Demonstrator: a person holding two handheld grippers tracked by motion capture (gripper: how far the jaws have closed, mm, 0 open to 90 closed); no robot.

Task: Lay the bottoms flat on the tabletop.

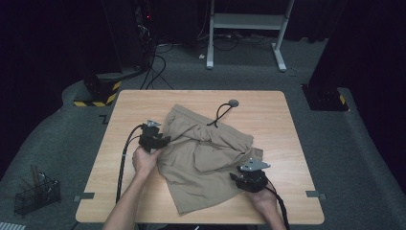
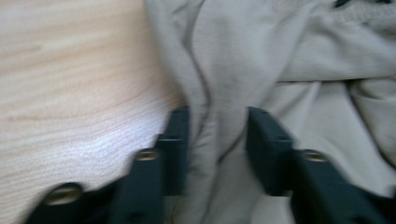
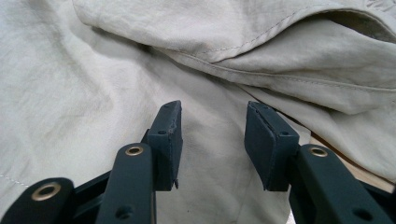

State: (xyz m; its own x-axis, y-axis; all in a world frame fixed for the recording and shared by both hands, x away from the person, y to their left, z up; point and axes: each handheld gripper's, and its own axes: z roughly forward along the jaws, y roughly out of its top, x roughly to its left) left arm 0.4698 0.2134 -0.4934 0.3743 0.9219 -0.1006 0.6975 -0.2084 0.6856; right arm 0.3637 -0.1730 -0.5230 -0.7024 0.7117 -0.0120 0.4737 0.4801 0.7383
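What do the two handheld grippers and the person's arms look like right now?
Both are black handheld units. The left gripper and right gripper each carry a grey three-cornered plate on top and trail a thick black cable toward the table's near edge. Up close, each has two flat black jaws with rectangular pads and brass-coloured rivets. The forearms are bare, with no sleeves visible.

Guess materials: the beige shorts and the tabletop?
Shorts: looks like thin woven fabric, cotton or a blend, matte; soft creases and stitched seams show in the right gripper view. Table: light wood-grain surface, likely laminate or veneer; grain lines with a faint sheen in the left gripper view.
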